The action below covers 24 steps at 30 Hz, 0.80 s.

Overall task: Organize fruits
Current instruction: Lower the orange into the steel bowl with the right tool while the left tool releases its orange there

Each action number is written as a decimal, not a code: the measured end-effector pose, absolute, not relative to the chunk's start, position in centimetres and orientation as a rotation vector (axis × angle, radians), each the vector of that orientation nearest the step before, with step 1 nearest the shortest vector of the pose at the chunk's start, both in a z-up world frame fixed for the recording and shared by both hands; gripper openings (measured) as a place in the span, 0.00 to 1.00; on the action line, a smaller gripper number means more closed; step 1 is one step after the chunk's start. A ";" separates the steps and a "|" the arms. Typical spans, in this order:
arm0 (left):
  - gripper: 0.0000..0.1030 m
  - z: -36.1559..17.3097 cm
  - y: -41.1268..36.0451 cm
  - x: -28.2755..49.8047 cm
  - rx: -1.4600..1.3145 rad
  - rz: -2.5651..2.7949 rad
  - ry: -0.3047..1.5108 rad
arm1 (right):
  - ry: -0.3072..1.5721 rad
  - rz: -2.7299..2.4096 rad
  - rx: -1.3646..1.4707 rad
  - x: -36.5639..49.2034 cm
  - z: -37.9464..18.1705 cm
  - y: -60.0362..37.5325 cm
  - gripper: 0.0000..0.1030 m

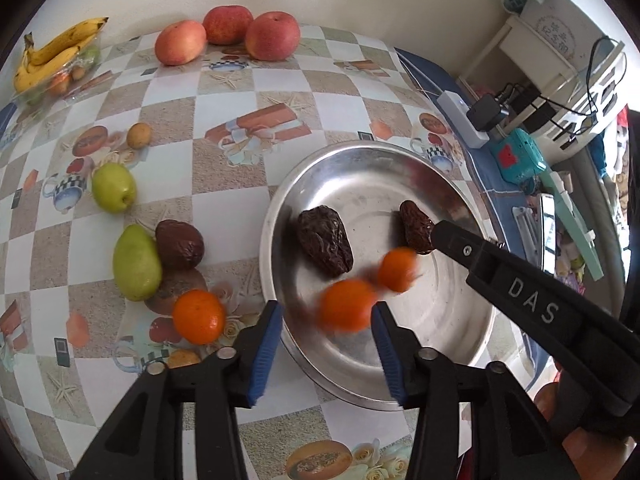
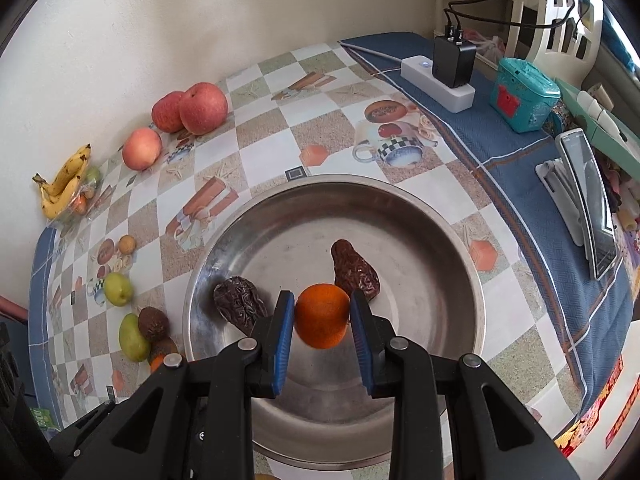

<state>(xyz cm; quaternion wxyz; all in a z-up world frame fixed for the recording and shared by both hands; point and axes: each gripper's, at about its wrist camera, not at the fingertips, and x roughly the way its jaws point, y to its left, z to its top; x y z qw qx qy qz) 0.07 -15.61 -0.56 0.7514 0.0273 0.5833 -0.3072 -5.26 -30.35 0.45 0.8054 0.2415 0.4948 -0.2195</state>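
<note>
Checkered oilcloth with printed cups and parcels covers the table [image 1: 224, 92], which stands against a pale wall.

From the left wrist view, the left gripper [image 1: 326, 326] hangs over the near rim of the steel bowl [image 1: 460, 320], jaws spread. Between and just ahead of the jaws sits a blurred orange [image 1: 347, 305], with no pad clearly touching it; a second blurred orange [image 1: 397, 270] lies beyond it toward the right jaw. Ahead are two wrinkled dates [image 1: 327, 245], and the right gripper's finger reaches in from the right toward the far one. Outside the left jaw, on the cloth, lie another orange [image 1: 199, 316], a green pear [image 1: 136, 262] and a brown fruit [image 1: 179, 243]. Apples [image 1: 272, 35] and bananas [image 1: 56, 50] sit far ahead.

From the right wrist view, the right gripper [image 2: 323, 318] tilts down over the bowl [image 2: 440, 240], jaws pinching a small orange [image 2: 322, 316] across its middle, a date [image 2: 355, 272] just beyond it.

These oranges look light, firm and round, so likely to roll; a grip across the widest part with moderate pressure seems safest, as the peel would bruise if squeezed
</note>
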 end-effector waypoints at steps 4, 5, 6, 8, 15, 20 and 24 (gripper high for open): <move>0.51 -0.6 -15.1 0.4 0.049 -0.651 1.282 | 1.063 -0.471 0.497 -5.1 0.6 -30.1 0.31; 0.52 -0.7 -15.0 0.5 0.046 -0.643 1.286 | 1.066 -0.471 0.495 -5.0 0.5 -30.0 0.31; 0.55 -0.8 -14.9 0.7 0.043 -0.635 1.291 | 1.071 -0.471 0.494 -5.0 0.4 -30.0 0.32; 0.59 -0.9 -14.4 1.0 0.035 -0.610 1.301 | 1.077 -0.474 0.491 -5.0 0.4 -30.0 0.32; 0.68 -1.2 -10.7 3.5 -0.026 -0.420 1.321 | 1.089 -0.484 0.484 -5.0 0.2 -30.0 0.42; 0.72 -1.0 -6.4 5.7 -0.106 -0.258 1.312 | 1.101 -0.481 0.478 -4.8 0.0 -29.9 0.43; 0.73 0.0 -3.9 6.5 -0.102 -0.191 1.263 | 1.112 -0.472 0.464 -4.6 -0.2 -29.3 0.44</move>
